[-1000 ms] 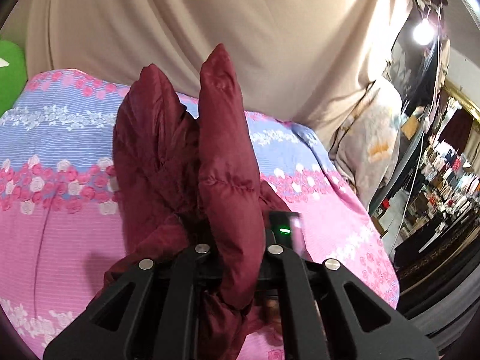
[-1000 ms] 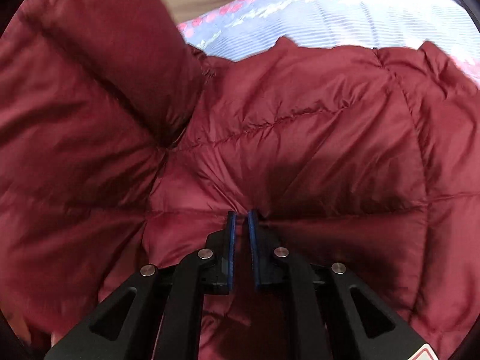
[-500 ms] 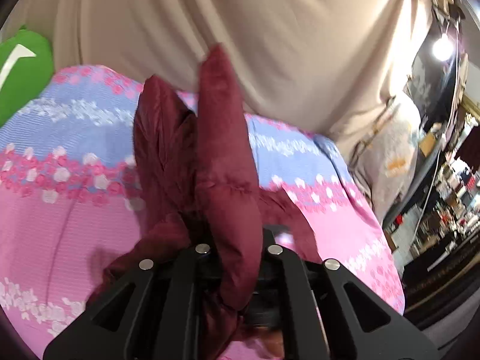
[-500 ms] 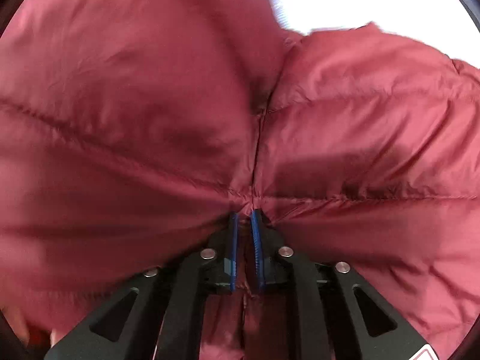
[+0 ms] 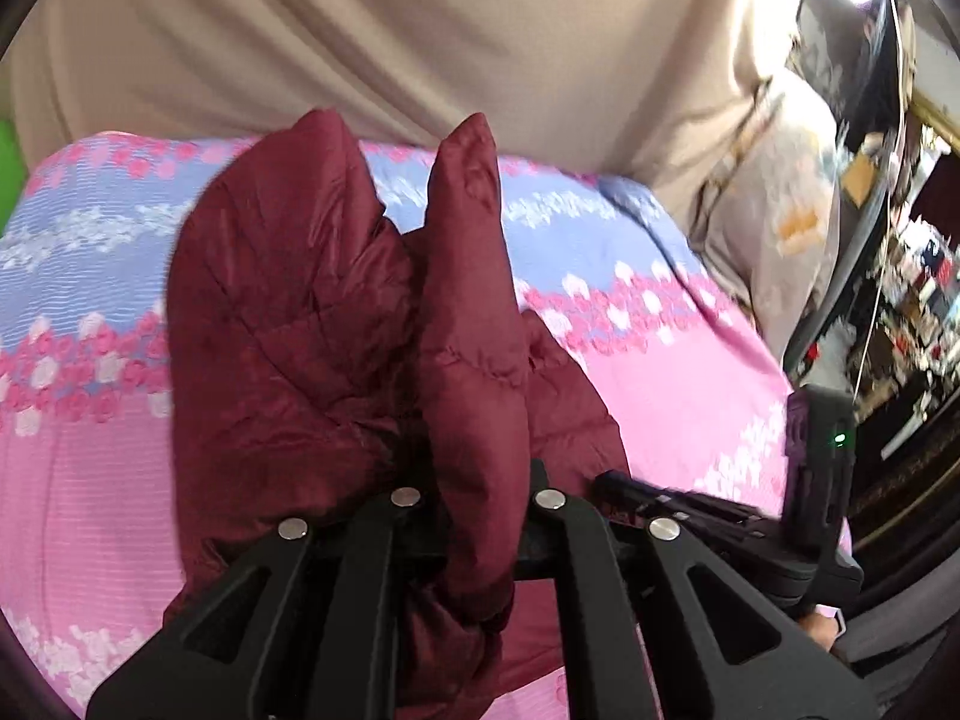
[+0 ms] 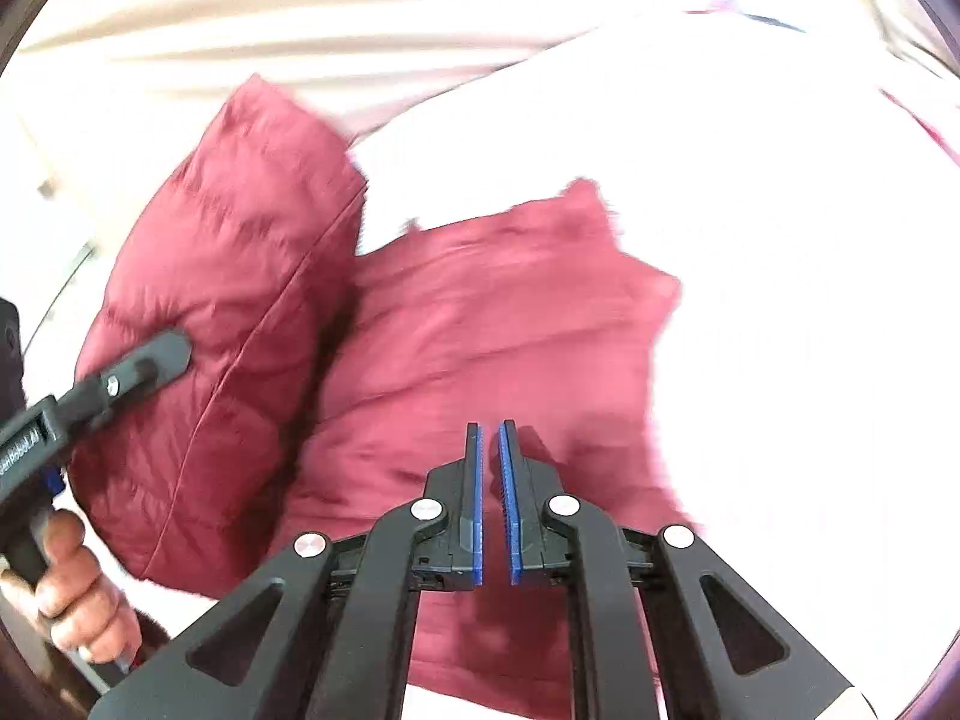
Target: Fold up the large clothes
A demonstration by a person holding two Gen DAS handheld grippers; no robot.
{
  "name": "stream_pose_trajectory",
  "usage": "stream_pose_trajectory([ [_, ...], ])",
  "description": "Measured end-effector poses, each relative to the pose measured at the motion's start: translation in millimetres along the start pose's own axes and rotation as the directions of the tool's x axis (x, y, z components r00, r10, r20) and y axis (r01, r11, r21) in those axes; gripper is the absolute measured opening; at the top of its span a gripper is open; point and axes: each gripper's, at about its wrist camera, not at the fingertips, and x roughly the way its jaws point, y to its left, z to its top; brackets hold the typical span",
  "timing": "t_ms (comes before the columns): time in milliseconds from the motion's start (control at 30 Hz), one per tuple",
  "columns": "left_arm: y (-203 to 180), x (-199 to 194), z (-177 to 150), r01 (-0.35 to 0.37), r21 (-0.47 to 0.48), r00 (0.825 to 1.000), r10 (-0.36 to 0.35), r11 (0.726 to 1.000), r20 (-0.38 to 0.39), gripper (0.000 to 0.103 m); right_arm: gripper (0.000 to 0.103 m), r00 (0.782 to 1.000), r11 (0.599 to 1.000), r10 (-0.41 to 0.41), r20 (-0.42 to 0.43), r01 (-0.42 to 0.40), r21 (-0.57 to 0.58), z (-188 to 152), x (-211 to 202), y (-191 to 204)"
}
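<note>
Clamped in the left gripper [image 5: 474, 516]: a thick bunch of the maroon quilted jacket [image 6: 492, 324], raised upright off the floral bedspread [image 5: 648, 372], the rest of it trailing flat ahead of the right gripper [image 6: 491, 450]. Right fingers [image 6: 474, 480] nearly closed, blue pads a sliver apart, holding nothing. Nearer to the loose flat panel: the empty right side, probably.

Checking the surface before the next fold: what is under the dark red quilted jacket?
The dark red quilted jacket lies on a pink-and-blue floral bedsheet, which shows all around it. Whatever lies directly beneath the jacket is covered. The left gripper pinches a raised fold.
</note>
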Motion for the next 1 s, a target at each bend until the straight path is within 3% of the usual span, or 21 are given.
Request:
stream_pose_trajectory([
  [67,-11.8,17.7,-0.7,-0.007,0.028,0.999,0.007,1.000,-0.031,0.006,0.010,0.998,0.999,-0.047,-0.037,0.047,-0.006,-6.2,12.0,-6.4],
  [133,-20.6,31.6,-1.2,-0.012,0.043,0.998,0.014,0.999,-0.056,0.006,0.010,0.997,1.000,-0.023,-0.078,0.022,-0.011,-20.7,31.9,11.7],
  [233,-33.7,48.9,-2.3,-0.020,0.067,0.996,0.025,0.998,-0.082,0.006,0.010,0.995,0.998,-0.001,-0.100,-0.005,-0.063,-21.1,50.1,22.3],
  [400,-50.9,76.5,-7.2,-0.045,0.114,0.992,0.058,0.992,-0.114,0.006,0.009,0.991,0.997,0.055,-0.122,-0.061,-0.048,-15.3,67.0,30.6],
  [533,-56.2,95.0,-12.6,-0.044,0.130,0.986,0.064,0.990,-0.152,0.006,0.007,0.986,0.990,0.126,-0.106,-0.119,0.070,-10.4,39.5,-5.7],
  [667,-69.1,112.4,-26.2,-0.062,0.199,0.981,0.097,0.978,-0.170,0.007,0.010,0.994,0.989,0.104,-0.016,-0.101,0.111,-6.7,-4.2,-22.8],
  [900,-95.6,137.0,-55.6,-0.171,0.347,0.970,0.220,0.922,-0.107,0.008,0.011,0.995,0.991,0.092,0.049,-0.096,0.089,0.6,-37.0,-19.9],
  [967,-105.9,131.2,-59.3,-0.185,0.390,0.970,0.232,0.902,-0.077,0.016,0.011,0.993,0.992,0.100,0.064,-0.104,0.067,-1.3,-54.1,-18.1],
  [1000,-107.7,121.7,-58.9,-0.164,0.390,0.974,0.213,0.906,-0.084,0.028,0.012,0.993,0.994,0.097,0.074,-0.101,0.049,6.7,-54.9,-12.0],
])
